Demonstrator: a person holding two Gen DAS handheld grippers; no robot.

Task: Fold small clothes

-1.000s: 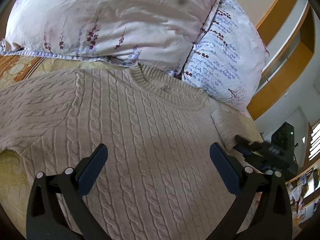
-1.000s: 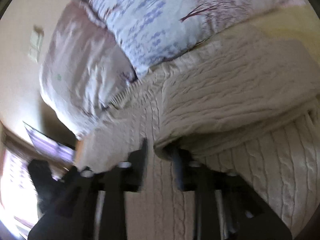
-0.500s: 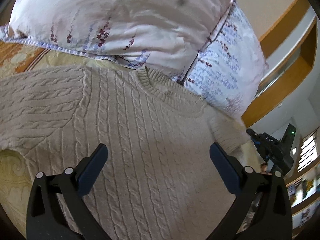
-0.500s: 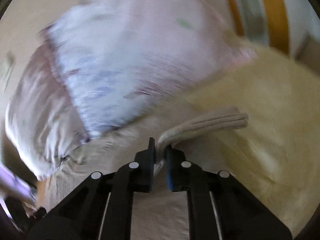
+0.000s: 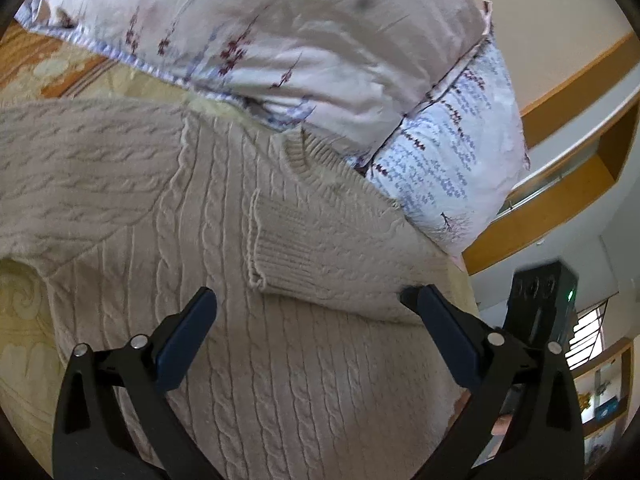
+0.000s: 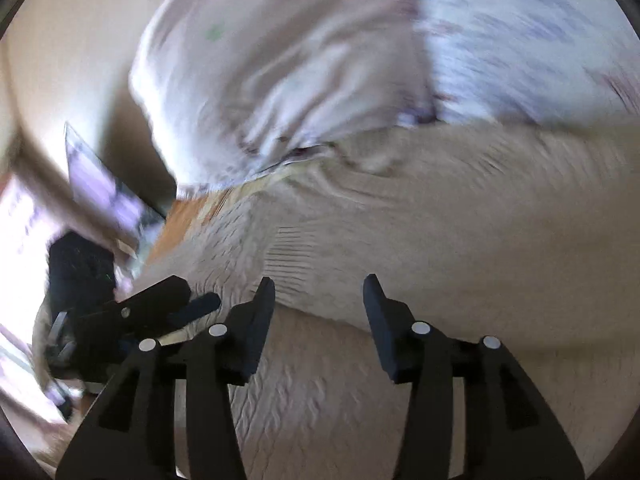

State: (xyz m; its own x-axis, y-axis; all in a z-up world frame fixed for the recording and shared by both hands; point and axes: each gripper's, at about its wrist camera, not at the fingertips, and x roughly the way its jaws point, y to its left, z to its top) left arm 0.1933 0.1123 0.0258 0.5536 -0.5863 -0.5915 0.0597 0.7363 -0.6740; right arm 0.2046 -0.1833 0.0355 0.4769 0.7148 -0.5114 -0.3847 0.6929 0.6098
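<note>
A beige cable-knit sweater (image 5: 224,248) lies spread on the bed. Its right sleeve (image 5: 332,264) is folded in across the chest, ribbed cuff (image 5: 280,256) toward the middle; the left sleeve stretches off to the left. My left gripper (image 5: 308,304) hovers over the lower chest, jaws wide open, nothing between them. In the blurred right wrist view the folded sleeve (image 6: 440,248) lies just ahead of my right gripper (image 6: 320,300), whose jaws are opening with no cloth between them. The left gripper (image 6: 160,304) shows at that view's lower left.
Two floral pillows, a pink one (image 5: 260,28) and a blue one (image 5: 452,152), lie against the sweater's collar. A yellow patterned bedspread (image 5: 24,320) shows at the left. A wooden headboard ledge (image 5: 560,168) runs behind on the right.
My right gripper carried the right sleeve's cuff over the sweater's chest, then opened and let it go. The sleeve now lies folded across the front. My left gripper shifted a little, staying open.
</note>
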